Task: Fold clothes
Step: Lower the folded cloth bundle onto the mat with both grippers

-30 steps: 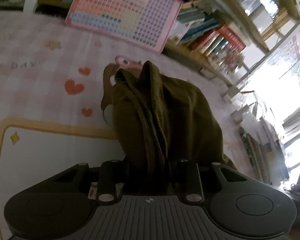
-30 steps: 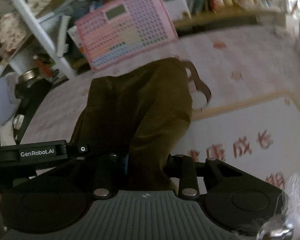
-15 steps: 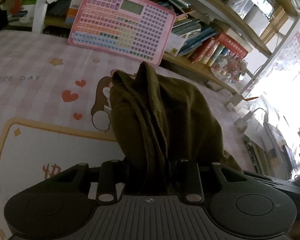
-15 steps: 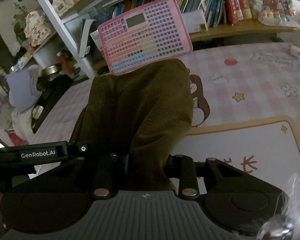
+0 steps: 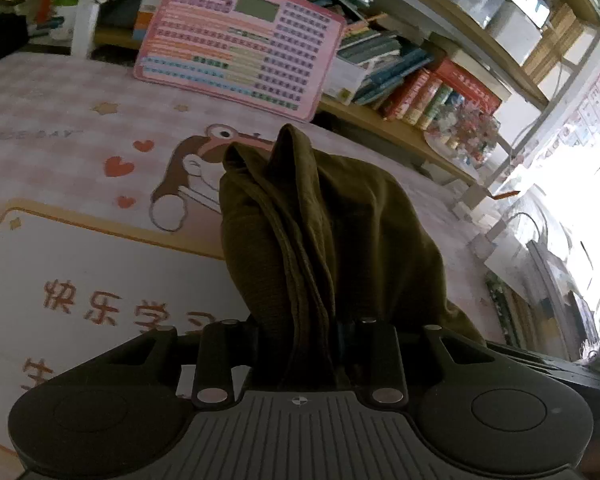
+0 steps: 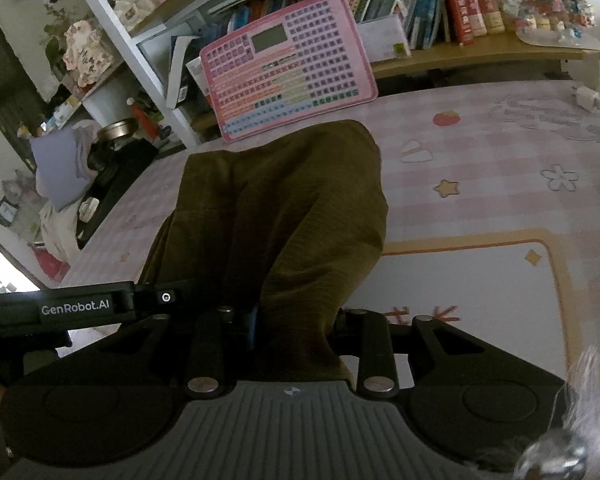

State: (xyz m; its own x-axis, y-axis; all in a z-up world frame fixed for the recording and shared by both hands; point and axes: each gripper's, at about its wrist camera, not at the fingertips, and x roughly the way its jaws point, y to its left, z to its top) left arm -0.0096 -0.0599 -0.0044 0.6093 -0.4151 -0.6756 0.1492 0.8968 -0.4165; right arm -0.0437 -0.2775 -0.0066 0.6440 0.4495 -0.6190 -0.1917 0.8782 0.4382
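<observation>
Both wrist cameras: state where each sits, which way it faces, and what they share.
Left wrist: on the left gripper, facing forward and down over the olive garment clamped in it; no hand shows.
Right wrist: on the right gripper, facing forward and down over that garment; the left gripper's body shows alongside.
Shared: garment, pink keyboard toy, pink mat.

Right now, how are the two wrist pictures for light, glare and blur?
Left wrist view: the window at right is blown out white, the olive garment is dim and backlit, and the shelves bend with the fisheye. Right wrist view: more even light, the garment's weave is sharp, and a blurred shiny thing sits in the lower right corner.
</observation>
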